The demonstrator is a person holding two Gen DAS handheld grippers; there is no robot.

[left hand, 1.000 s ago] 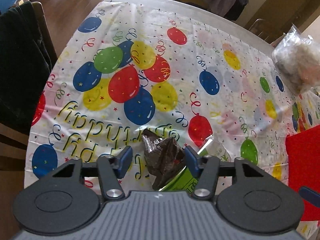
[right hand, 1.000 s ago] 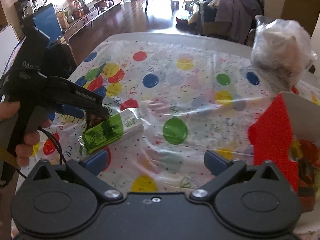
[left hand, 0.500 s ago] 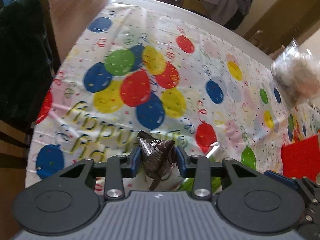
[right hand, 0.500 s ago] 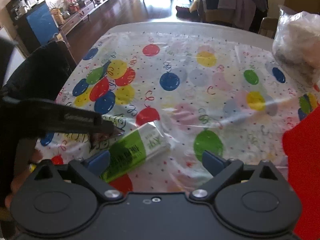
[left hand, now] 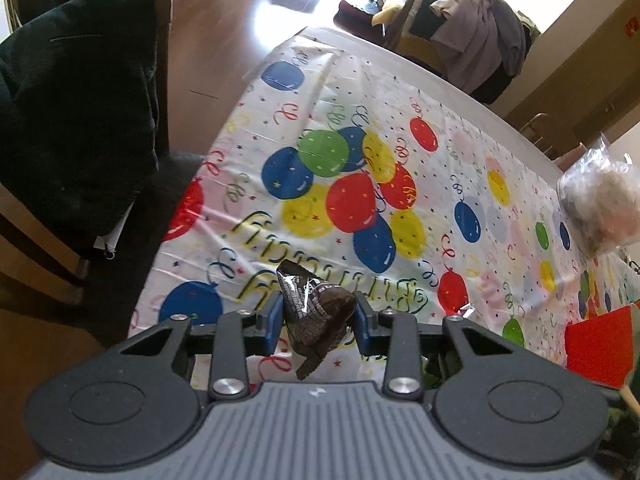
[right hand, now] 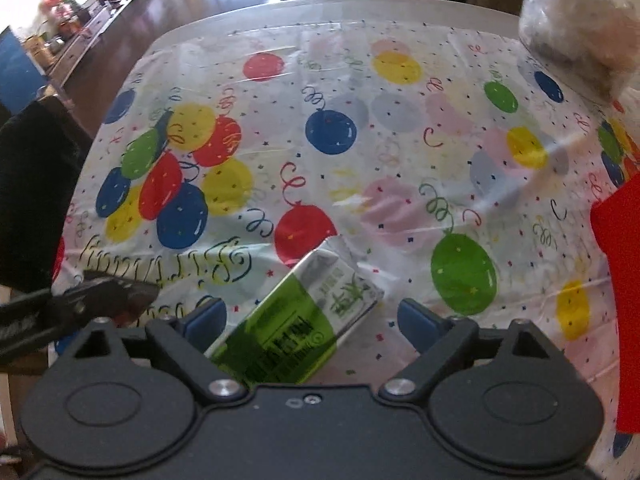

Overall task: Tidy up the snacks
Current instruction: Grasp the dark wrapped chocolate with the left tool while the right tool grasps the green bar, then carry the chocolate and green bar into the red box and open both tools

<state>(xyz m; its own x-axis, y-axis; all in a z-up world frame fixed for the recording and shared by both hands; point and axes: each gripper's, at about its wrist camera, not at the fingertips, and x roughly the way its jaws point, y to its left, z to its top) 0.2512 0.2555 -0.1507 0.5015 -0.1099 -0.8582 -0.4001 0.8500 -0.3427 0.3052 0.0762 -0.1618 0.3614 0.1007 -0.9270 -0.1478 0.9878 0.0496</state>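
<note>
We've got the left gripper [left hand: 316,318] clamped on the dark brown snack wrapper [left hand: 314,316], both blue fingers [left hand: 269,322] pressing its sides at lower centre of the left wrist view, above the balloon tablecloth [left hand: 400,160]. Our right gripper [right hand: 312,320] has just been closing yet stands wide, fingers apart around the green snack packet [right hand: 296,332] lying on the counter at bottom centre. A red box [right hand: 624,280] sits at the right edge

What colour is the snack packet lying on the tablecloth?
Bright green and silver-white snack packet, clearest in the right wrist view.
</note>
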